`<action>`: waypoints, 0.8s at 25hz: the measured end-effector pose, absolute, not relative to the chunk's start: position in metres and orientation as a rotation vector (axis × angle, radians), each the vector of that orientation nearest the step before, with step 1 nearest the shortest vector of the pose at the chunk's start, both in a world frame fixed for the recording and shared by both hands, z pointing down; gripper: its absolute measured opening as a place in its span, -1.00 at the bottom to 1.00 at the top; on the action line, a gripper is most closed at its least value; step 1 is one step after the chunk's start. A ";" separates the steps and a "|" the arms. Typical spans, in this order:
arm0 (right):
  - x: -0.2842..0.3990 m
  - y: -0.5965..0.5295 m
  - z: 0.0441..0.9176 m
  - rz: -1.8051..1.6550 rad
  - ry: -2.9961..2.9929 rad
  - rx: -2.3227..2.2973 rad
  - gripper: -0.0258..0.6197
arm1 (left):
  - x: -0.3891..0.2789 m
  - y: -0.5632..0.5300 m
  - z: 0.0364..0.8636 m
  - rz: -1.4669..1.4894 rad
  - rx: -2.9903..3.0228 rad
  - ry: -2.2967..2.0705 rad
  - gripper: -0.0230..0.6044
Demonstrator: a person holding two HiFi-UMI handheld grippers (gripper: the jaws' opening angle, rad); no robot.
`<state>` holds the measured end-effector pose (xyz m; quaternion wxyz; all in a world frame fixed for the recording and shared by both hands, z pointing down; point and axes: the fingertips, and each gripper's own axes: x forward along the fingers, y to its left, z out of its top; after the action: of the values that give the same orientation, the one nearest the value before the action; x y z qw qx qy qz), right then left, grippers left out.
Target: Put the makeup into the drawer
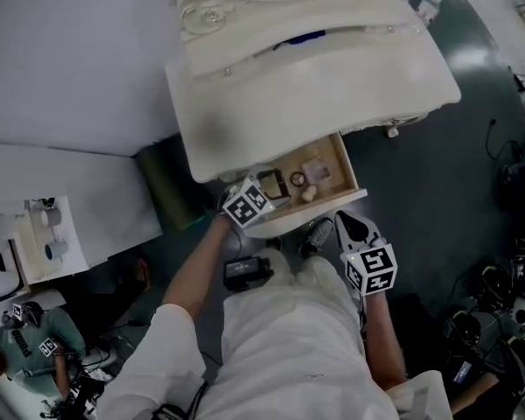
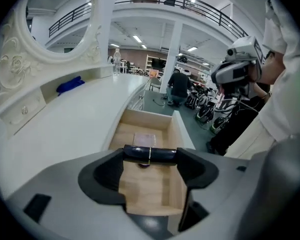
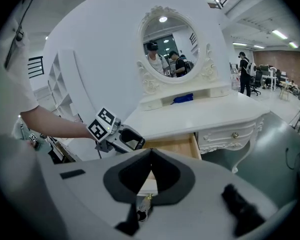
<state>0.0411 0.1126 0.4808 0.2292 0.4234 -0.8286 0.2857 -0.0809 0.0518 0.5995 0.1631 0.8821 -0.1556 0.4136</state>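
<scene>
The dark makeup tube (image 2: 150,154), marked by a thin gold band at its middle, lies crosswise between the jaws of the left gripper (image 1: 276,186). The jaws stand wide and press on the tube's two ends. The tube hangs above the open drawer (image 2: 180,130), over its left part in the head view, and is not yet on the wood. The right gripper (image 3: 150,153) has its jaws together, holds nothing, and sits just outside the drawer front.

Step in hand, as judged: lower and release. Keep the tube level, bring it close to the drawer floor, then spread the jaws. A round body gripped end to end may roll on release, so set it where a wall can stop it.

Clearances: the floor directly below the jaws is bare wood. A pale square compact (image 2: 144,139) lies farther back, with a small ring-shaped item (image 1: 297,179) and a cream-coloured piece (image 1: 308,194) near it. The dressing table top (image 1: 315,68) overhangs the drawer's rear. Descend from above, not from the rear.
</scene>
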 end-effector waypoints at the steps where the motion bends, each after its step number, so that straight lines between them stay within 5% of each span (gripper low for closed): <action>1: 0.038 0.112 0.482 0.785 -2.281 1.155 -0.88 | -0.081 0.053 0.607 1.175 2.513 -0.457 0.16; 20: 0.023 0.116 0.513 0.852 -2.265 1.081 -0.88 | -0.090 0.058 0.718 1.891 2.359 -0.259 0.16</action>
<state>0.0233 0.1157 0.5128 0.2431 0.3955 -0.8289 0.3120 -0.0900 0.0576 0.7176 0.0535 0.7763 -0.0853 0.6222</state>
